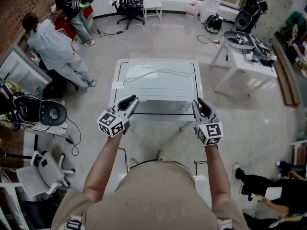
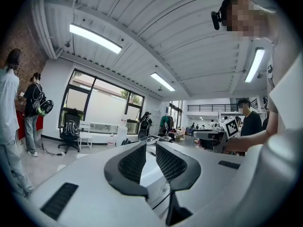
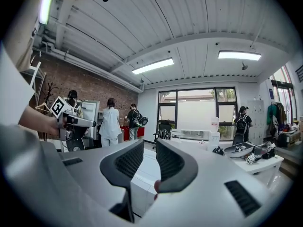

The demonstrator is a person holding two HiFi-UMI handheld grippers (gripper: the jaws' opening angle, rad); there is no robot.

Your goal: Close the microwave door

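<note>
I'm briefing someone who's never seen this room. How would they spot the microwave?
A white square table edged with a dark line fills the centre of the head view. The microwave is the white box on it, a pale cable across its top; the neighbouring table holds loose gear instead.

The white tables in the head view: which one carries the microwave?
The central table, with a black line around its top, carries the white microwave. The other table, at the upper right, holds only loose gear.

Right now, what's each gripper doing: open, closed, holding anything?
Left gripper: open, jaws slightly apart, nothing between them.
Right gripper: open, jaws slightly apart, nothing between them.
</note>
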